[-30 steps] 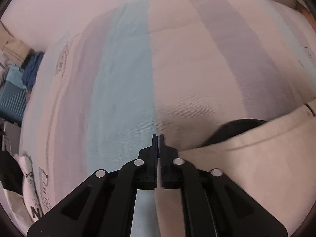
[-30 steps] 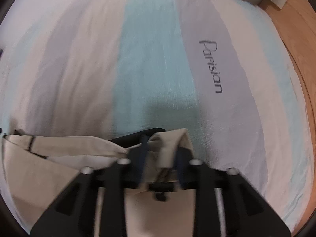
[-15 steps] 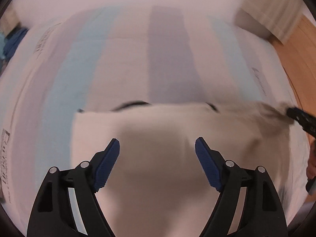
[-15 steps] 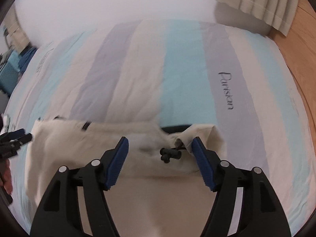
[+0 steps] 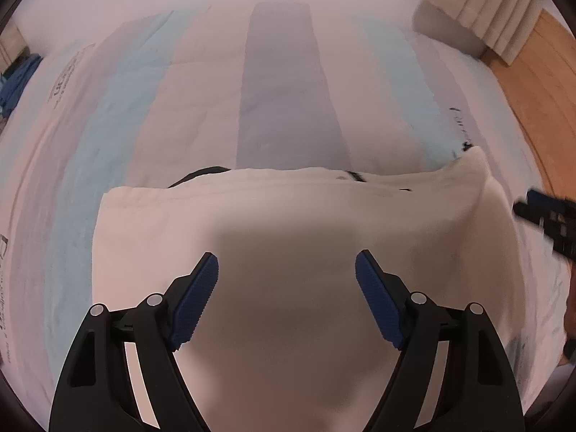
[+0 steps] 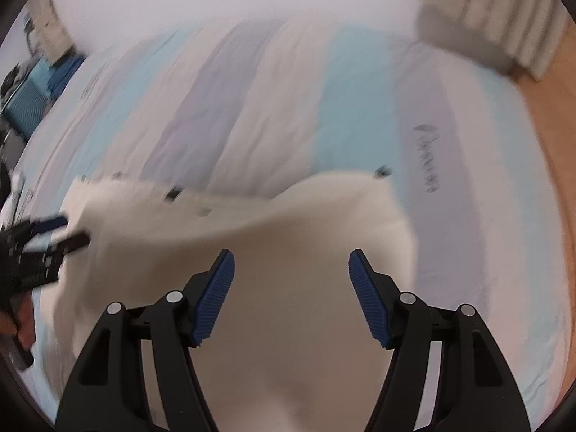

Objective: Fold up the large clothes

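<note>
While the cream garment [image 5: 288,223] lies flat on the striped bedspread [image 5: 284,82], our left gripper [image 5: 286,295] and right gripper [image 6: 291,291] hover above it, jaws apart and empty; soft, limp cloth, probably best pinched at its far corners.

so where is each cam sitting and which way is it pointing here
Left wrist: on the left gripper, looking steeply down its open blue pads at the cream garment on the striped bedspread; the right gripper shows at the right edge.
Right wrist: on the right gripper, also angled down; the left gripper and a hand show at left.
Shared: garment, bedspread, curtain, wood floor.
</note>
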`<action>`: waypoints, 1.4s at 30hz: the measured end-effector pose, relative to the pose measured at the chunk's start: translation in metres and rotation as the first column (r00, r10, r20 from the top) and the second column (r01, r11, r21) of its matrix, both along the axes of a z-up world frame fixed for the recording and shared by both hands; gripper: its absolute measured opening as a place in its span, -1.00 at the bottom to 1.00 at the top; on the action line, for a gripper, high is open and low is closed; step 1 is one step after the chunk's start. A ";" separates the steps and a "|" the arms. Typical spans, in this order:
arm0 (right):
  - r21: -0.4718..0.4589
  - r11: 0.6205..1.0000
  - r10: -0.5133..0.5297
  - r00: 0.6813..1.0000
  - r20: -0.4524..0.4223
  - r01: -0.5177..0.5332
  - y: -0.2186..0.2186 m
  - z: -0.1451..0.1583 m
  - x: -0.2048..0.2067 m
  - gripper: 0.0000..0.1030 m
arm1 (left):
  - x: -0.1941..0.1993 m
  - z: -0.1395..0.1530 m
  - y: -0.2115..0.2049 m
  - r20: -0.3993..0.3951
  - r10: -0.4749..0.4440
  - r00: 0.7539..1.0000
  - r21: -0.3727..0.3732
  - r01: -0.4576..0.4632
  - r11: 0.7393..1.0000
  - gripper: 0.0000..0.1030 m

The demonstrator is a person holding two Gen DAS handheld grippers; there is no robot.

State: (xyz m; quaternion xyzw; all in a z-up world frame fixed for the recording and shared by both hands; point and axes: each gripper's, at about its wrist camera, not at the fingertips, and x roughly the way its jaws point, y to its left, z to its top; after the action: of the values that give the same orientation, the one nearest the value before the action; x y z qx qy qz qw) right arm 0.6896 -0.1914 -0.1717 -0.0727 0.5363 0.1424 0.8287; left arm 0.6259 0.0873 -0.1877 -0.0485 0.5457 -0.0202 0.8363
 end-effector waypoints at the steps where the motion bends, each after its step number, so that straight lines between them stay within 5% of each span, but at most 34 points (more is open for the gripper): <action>1: -0.005 1.000 0.013 0.999 -0.031 -0.013 0.010 -0.010 0.001 0.23 | 0.002 -0.005 0.000 -0.006 -0.001 1.000 0.010 0.002 1.000 0.50; 5: -0.023 0.999 0.021 0.989 -0.149 -0.025 0.045 -0.052 0.016 0.15 | 0.010 -0.031 0.001 -0.054 -0.005 0.999 0.042 0.008 0.999 0.50; 18: -0.132 0.991 -0.060 0.968 -0.242 0.028 0.064 -0.110 0.066 0.23 | 0.048 -0.085 0.022 -0.142 0.031 0.989 0.105 -0.016 0.994 0.85; 24: -0.127 0.991 -0.069 0.976 -0.208 0.043 0.066 -0.099 0.059 0.26 | 0.059 -0.088 0.025 -0.201 0.023 0.979 0.071 -0.009 0.997 0.89; 27: -0.059 0.996 -0.079 0.986 -0.147 0.071 0.061 -0.075 0.039 0.59 | 0.051 -0.072 0.027 -0.178 0.031 0.983 0.054 -0.022 0.998 0.88; 33: -0.030 0.999 -0.025 0.997 -0.074 0.023 0.061 -0.044 -0.016 0.76 | 0.008 -0.041 0.013 -0.104 -0.006 0.995 0.021 0.008 1.000 0.88; 36: -0.044 0.999 -0.007 0.996 -0.090 0.003 0.064 -0.050 -0.037 0.77 | -0.016 -0.041 0.001 -0.098 -0.048 0.994 -0.038 0.044 0.998 0.88; 42: -0.127 0.991 0.022 0.995 -0.095 -0.034 0.075 -0.076 -0.046 0.83 | -0.024 -0.065 -0.011 -0.132 -0.073 0.989 -0.011 0.072 0.997 0.88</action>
State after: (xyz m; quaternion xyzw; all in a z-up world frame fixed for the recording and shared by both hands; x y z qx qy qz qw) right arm 0.6441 -0.1164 -0.2479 -0.1265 0.5815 0.1224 0.7943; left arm 0.6014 0.0764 -0.2531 -0.0324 0.6013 -0.0490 0.7968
